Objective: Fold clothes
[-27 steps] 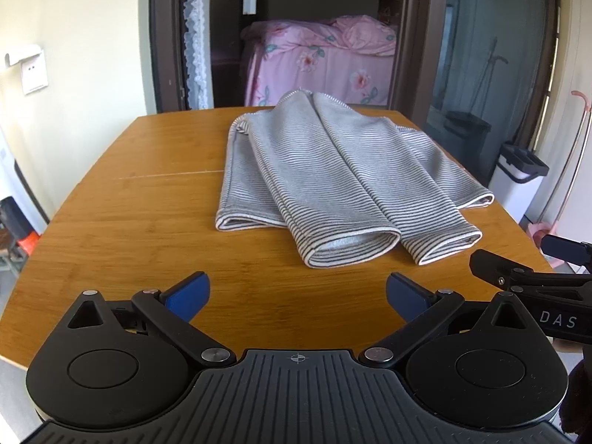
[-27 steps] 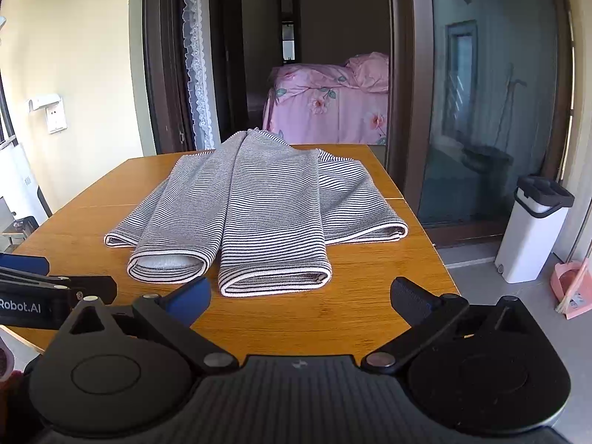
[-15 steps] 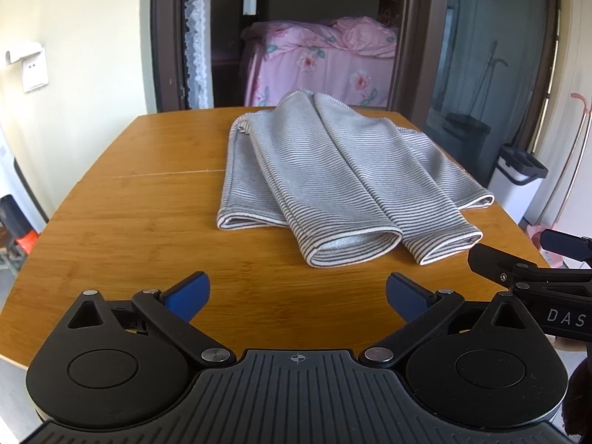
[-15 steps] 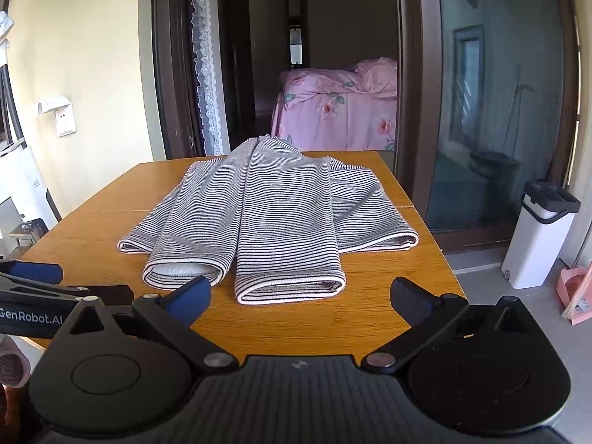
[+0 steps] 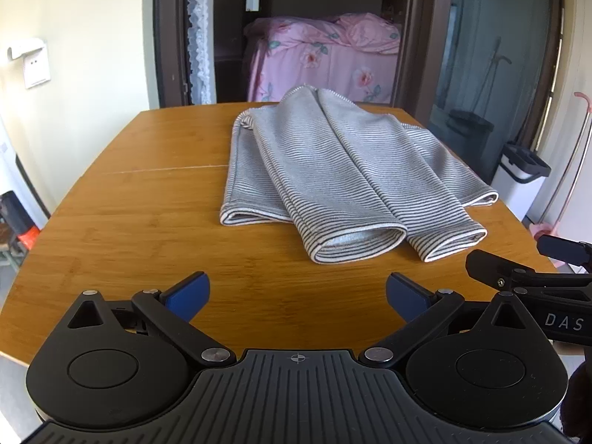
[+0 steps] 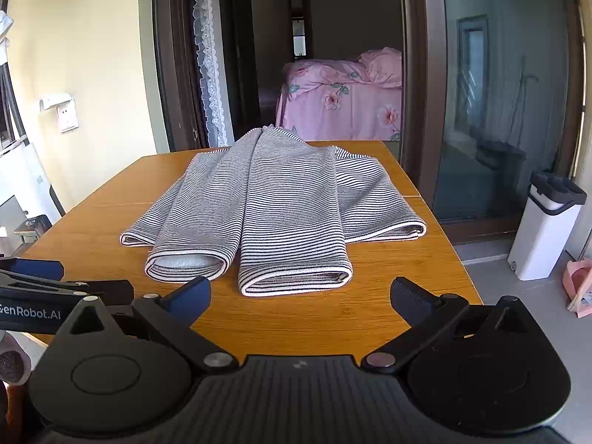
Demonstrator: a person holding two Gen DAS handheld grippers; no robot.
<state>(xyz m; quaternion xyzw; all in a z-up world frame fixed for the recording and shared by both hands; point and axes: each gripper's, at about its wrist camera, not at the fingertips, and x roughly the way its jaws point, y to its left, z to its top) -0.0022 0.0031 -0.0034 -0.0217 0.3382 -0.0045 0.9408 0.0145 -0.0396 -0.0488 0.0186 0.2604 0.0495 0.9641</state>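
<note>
left claw and right claw both spread wide, gripping nothing, low in frame | striped garment lay mid-frame on counter, sleeves folded inward | risk: pinching one cuff layer only could let the fold slide apart

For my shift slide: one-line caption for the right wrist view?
Open right gripper short of a striped garment lying partly folded on the wooden table.

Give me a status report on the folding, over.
Left claw and right claw open, empty, short of the cloth. Striped cloth on the table, both legs laid toward the claws. Nothing in the way.
</note>
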